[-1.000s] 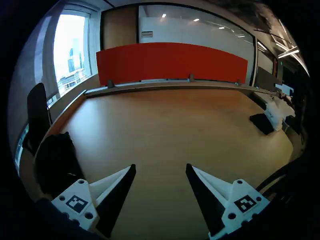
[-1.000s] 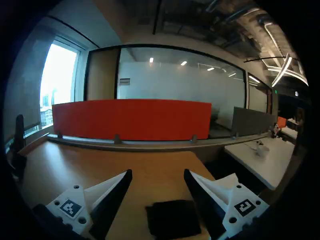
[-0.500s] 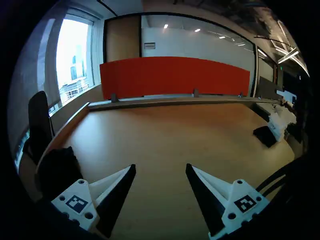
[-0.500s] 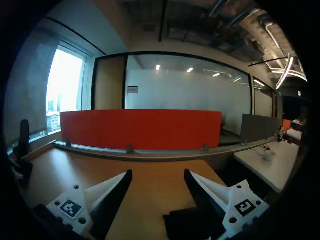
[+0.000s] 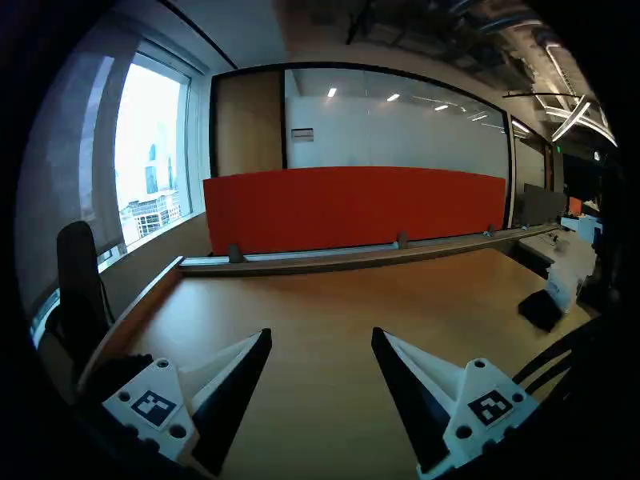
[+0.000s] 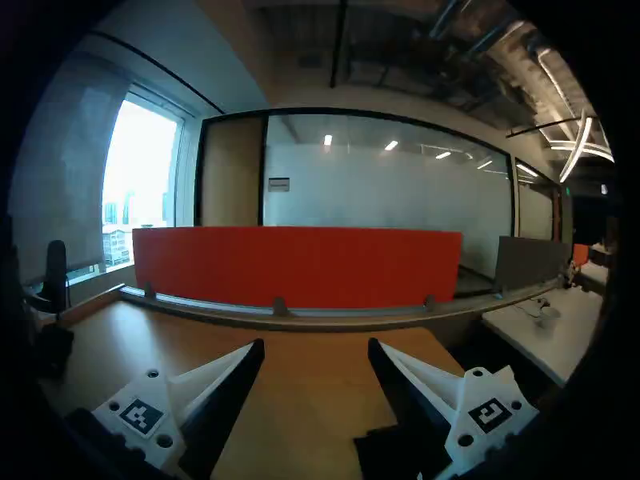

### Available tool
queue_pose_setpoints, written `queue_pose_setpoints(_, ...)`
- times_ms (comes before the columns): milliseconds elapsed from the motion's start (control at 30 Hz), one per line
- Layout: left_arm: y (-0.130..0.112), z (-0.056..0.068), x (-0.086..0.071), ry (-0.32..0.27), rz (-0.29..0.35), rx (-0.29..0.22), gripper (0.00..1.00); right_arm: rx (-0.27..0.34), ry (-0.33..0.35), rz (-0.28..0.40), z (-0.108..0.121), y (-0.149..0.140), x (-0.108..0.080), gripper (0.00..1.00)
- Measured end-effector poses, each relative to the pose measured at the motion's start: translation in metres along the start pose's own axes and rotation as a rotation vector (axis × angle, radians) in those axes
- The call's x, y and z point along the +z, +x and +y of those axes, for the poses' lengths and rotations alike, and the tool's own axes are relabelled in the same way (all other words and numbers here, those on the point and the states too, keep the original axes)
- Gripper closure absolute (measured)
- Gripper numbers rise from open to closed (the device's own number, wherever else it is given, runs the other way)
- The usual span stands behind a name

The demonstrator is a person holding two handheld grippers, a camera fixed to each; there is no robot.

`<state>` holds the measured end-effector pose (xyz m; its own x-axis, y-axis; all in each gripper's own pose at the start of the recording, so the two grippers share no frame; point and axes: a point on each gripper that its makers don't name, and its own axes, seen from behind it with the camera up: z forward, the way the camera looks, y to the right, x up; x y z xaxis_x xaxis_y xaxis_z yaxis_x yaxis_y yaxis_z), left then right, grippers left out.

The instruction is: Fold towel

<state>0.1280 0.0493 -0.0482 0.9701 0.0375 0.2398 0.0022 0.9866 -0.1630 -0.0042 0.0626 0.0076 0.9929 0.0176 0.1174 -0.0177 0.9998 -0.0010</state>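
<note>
Your left claw [image 5: 320,332] hangs spread wide over the wooden table [image 5: 336,296], gripping nothing. The dark folded towel [image 5: 540,310] lies well off to its right, near the table's right edge. Your right claw [image 6: 314,342] is also wide and empty, with the towel [image 6: 392,454] low by its right finger.

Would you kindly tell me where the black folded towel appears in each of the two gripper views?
Left gripper view: the black folded towel lies at the far right, near the wooden desk's right edge.
Right gripper view: it sits at the very bottom, right of centre, partly cut off.
Shared landmark: the long red partition panel along the desk's back edge.
</note>
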Motion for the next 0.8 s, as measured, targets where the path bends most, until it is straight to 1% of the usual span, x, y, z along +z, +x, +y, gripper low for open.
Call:
queue_pose_setpoints(200,0.021,-0.004,0.011,0.006,0.05,0.0,0.08,0.019,0.01,0.021,-0.02,0.008,0.004,0.0)
queue_pose_setpoints(367,0.033,-0.007,0.016,0.013,0.085,-0.009,0.08,0.037,0.01,0.036,-0.034,0.016,0.006,0.0)
queue_pose_setpoints(500,0.043,-0.008,0.018,0.02,0.111,-0.015,0.07,0.051,0.018,0.046,-0.047,0.022,0.008,0.0)
queue_pose_setpoints(600,0.049,-0.008,0.02,0.021,0.128,-0.026,0.07,0.054,0.03,0.044,-0.057,0.021,0.01,0.0)
queue_pose_setpoints(800,0.058,-0.013,0.018,0.034,0.16,-0.051,0.07,0.046,0.037,0.037,-0.067,0.02,0.012,0.0)
